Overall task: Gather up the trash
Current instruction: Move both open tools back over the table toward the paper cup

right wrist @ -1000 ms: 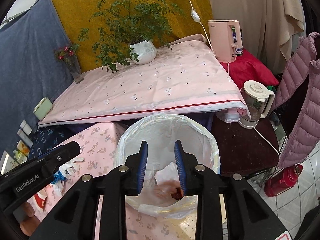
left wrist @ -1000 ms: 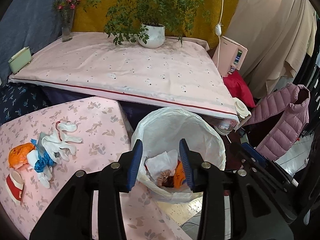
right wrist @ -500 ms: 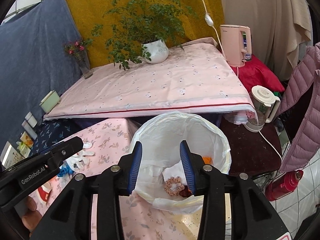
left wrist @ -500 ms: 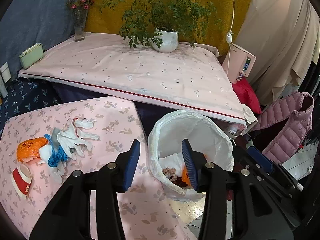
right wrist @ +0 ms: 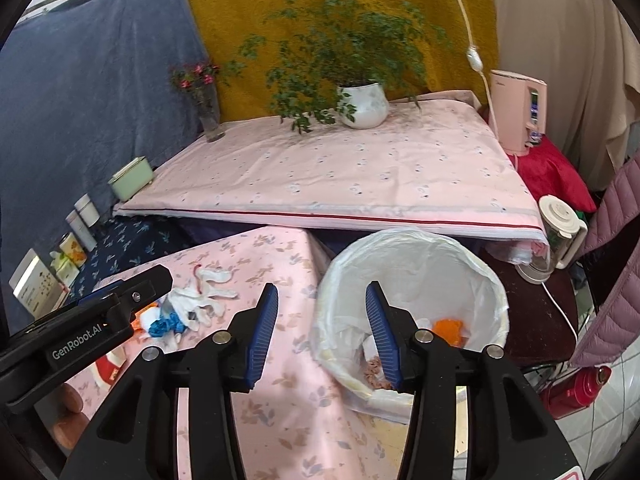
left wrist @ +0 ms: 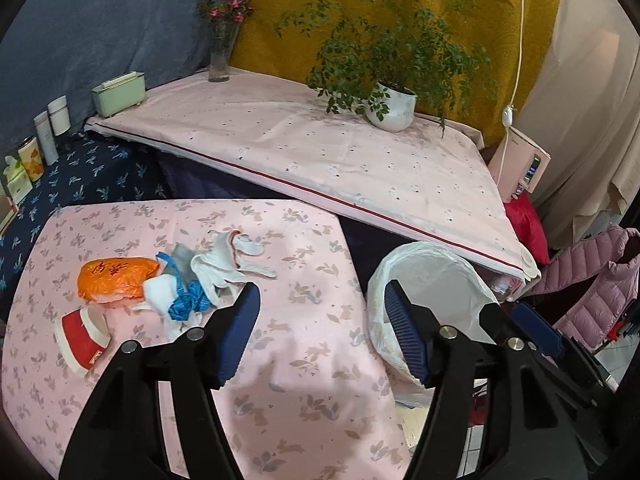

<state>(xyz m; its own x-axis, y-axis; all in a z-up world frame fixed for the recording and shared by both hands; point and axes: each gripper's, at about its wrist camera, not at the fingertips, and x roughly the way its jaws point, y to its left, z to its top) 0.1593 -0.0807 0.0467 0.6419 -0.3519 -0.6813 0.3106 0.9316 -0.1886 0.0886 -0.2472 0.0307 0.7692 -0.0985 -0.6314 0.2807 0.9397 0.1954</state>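
We are holding left tongs [left wrist: 322, 304] spread, empty | right tongs [right wrist: 320, 306] spread above desk [right wrist: 280, 392] edge | trash pile [left wrist: 176, 280] lying left-center | lined bin [right wrist: 412, 312] sitting right, beside desk corner.

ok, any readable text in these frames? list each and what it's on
"GenRobot.AI": white print on the left gripper body, right wrist view.
Orange bag: red characters, too blurred to read.
Red-and-white cup: small mark, unreadable.
White card at far left: dot pattern, illegible.
Pink appliance: panel too small to read.
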